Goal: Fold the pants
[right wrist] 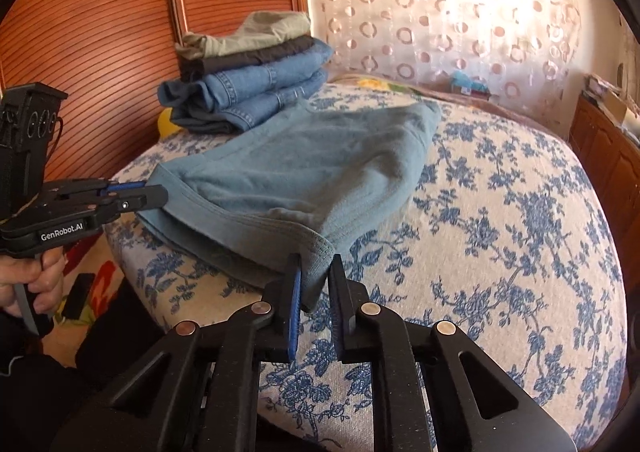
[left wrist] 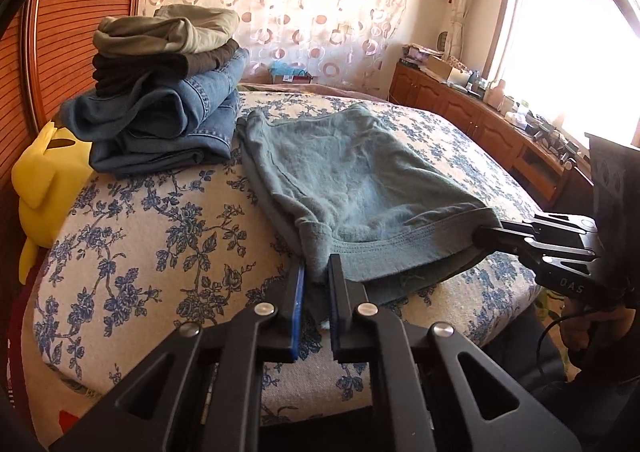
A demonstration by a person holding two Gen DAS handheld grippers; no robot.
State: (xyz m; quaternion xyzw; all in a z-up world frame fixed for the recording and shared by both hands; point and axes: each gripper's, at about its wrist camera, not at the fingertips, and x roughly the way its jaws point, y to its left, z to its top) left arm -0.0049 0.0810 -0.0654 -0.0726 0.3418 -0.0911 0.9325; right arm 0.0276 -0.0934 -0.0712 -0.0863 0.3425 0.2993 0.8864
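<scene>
Pants (left wrist: 352,179) lie on the floral bed (left wrist: 160,236), hem corners clamped by left fingers (left wrist: 316,284) and right fingers (right wrist: 316,288) — marked "GenRobot.AI". A folded clothes stack (left wrist: 168,91) sits just beside.

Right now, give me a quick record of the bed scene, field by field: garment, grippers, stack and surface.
garment: teal pants, folded, lying flat on the bed
left hand-held gripper: shut on the near left corner of the waistband
right hand-held gripper: shut on the near right corner of the waistband
stack: folded clothes beyond the pants, jeans at the bottom, a dark garment, a khaki one on top
surface: bedspread with blue flowers
beside the bed: yellow plush toy
</scene>
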